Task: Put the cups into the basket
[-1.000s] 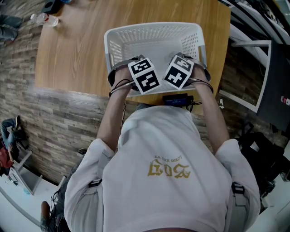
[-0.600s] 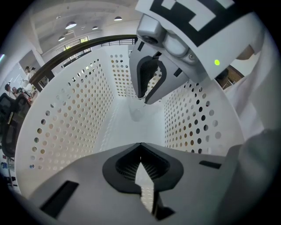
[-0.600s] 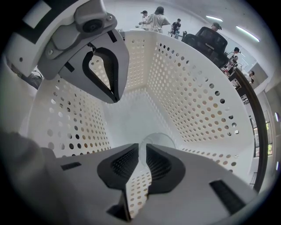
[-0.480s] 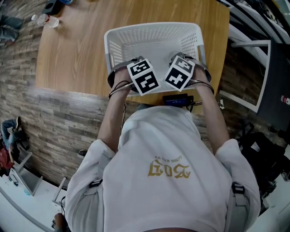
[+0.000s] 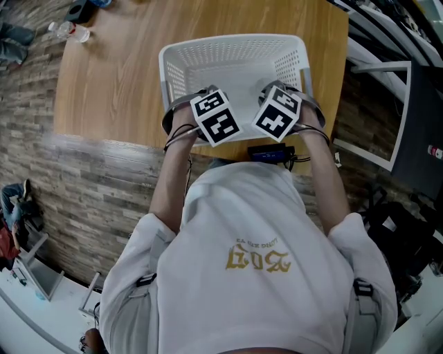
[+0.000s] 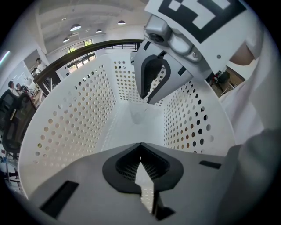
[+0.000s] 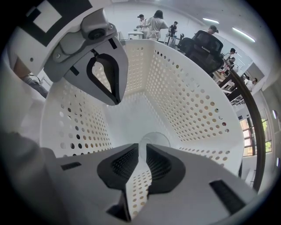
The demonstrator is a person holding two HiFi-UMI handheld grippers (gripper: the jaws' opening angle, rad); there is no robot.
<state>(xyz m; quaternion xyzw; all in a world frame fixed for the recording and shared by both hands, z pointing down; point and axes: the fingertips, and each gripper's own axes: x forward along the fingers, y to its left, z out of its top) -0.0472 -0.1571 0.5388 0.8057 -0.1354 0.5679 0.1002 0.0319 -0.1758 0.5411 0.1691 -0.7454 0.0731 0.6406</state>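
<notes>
A white perforated basket [image 5: 232, 48] stands on the wooden table [image 5: 111, 83], right in front of the person. Both grippers hold its near wall side by side. My left gripper [image 6: 140, 151] is shut on that wall, whose holed plastic shows between the jaws. My right gripper [image 7: 142, 151] is shut on the same wall just to the right. On the basket floor lies a clear cup [image 7: 153, 139], also faintly seen as the cup [image 6: 138, 115] in the left gripper view. In the head view the marker cubes hide the jaws and the cup.
A plastic bottle [image 5: 69, 30] and a dark object [image 5: 79, 10] lie at the table's far left corner. A black device [image 5: 268, 152] sits at the near table edge under the right hand. People and an office chair [image 7: 204, 48] stand beyond the basket.
Both grippers have shifted very slightly; the basket stays where it was and both grips are unchanged.
</notes>
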